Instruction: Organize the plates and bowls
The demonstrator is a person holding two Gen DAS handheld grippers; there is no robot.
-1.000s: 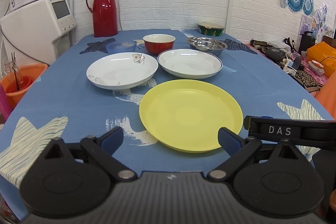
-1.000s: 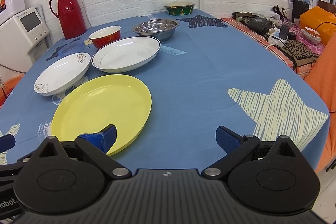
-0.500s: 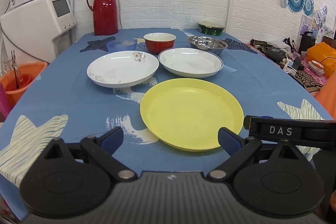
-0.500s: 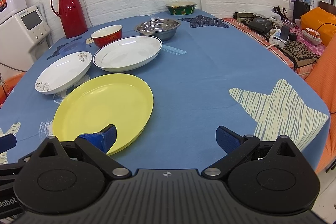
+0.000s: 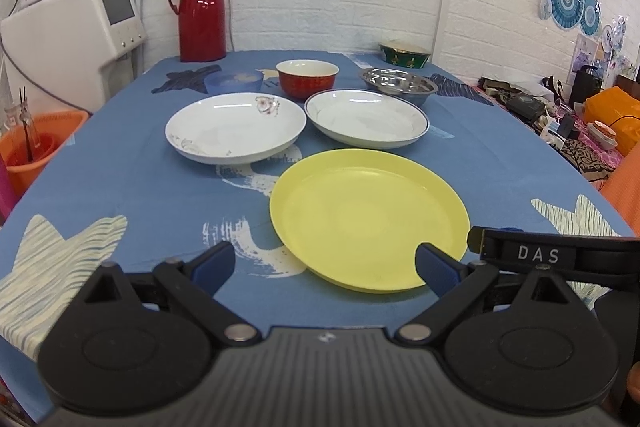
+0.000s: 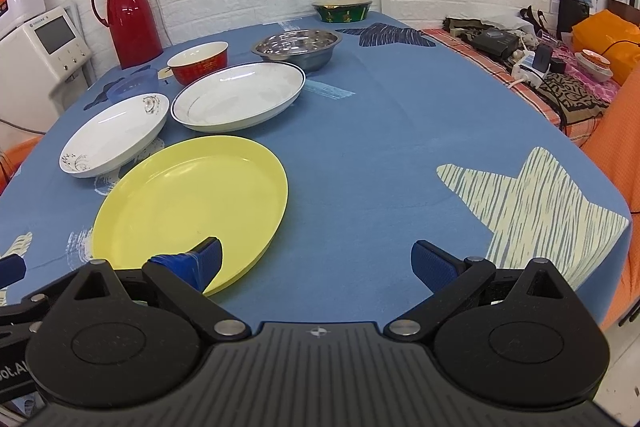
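A yellow plate (image 5: 368,215) (image 6: 192,203) lies nearest on the blue tablecloth. Behind it sit a white flowered plate (image 5: 236,129) (image 6: 114,133) and a white blue-rimmed plate (image 5: 366,119) (image 6: 238,95). Further back stand a red bowl (image 5: 307,77) (image 6: 198,63), a steel bowl (image 5: 398,85) (image 6: 298,45), a small blue bowl (image 5: 234,81) (image 6: 134,81) and a green bowl (image 5: 404,53) (image 6: 342,9). My left gripper (image 5: 324,265) is open just short of the yellow plate's near rim. My right gripper (image 6: 316,261) is open, its left finger over that plate's near edge.
A red thermos (image 5: 201,11) (image 6: 128,17) stands at the table's far left. A white appliance (image 5: 76,35) and an orange bucket (image 5: 32,147) are off the left edge. Cluttered items (image 6: 532,59) lie along the right side. The table's near right corner (image 6: 560,211) drops off.
Both grippers have crept slightly forward and up, so the dishes sit a little lower and closer in view. Neither gripper has changed its opening, and no dish has moved.
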